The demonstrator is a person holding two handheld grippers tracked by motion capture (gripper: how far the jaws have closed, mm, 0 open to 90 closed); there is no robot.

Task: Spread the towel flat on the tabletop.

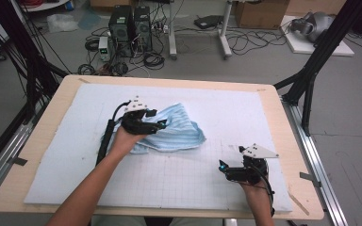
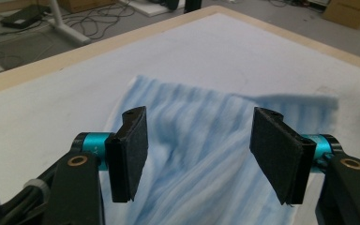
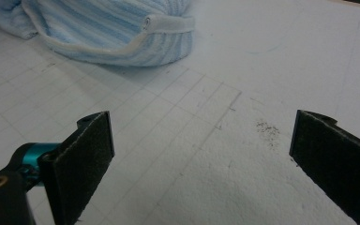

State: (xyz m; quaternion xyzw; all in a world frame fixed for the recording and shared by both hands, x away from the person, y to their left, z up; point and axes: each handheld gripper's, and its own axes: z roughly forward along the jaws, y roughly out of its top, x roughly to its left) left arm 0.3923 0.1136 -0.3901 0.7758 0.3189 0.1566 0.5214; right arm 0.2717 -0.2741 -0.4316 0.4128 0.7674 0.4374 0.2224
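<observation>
A light blue striped cloth (image 1: 173, 130) lies crumpled on the white foam mat (image 1: 217, 113), left of centre. My left gripper (image 1: 156, 122) hovers over the cloth's left part with its jaws open; in the left gripper view the cloth (image 2: 201, 154) spreads blurred beneath the gap of the left gripper (image 2: 199, 157), and nothing is held. My right gripper (image 1: 222, 168) rests low near the mat's front right, open, with bare mat between its jaws in the right gripper view, where the right gripper (image 3: 201, 164) points toward the cloth (image 3: 117, 33) lying farther off.
The mat sits on a wooden table (image 1: 283, 122). Black frame posts (image 1: 311, 70) stand at both sides of the table. On the floor beyond are computer towers (image 1: 131, 28), cables and a cardboard box (image 1: 259, 14).
</observation>
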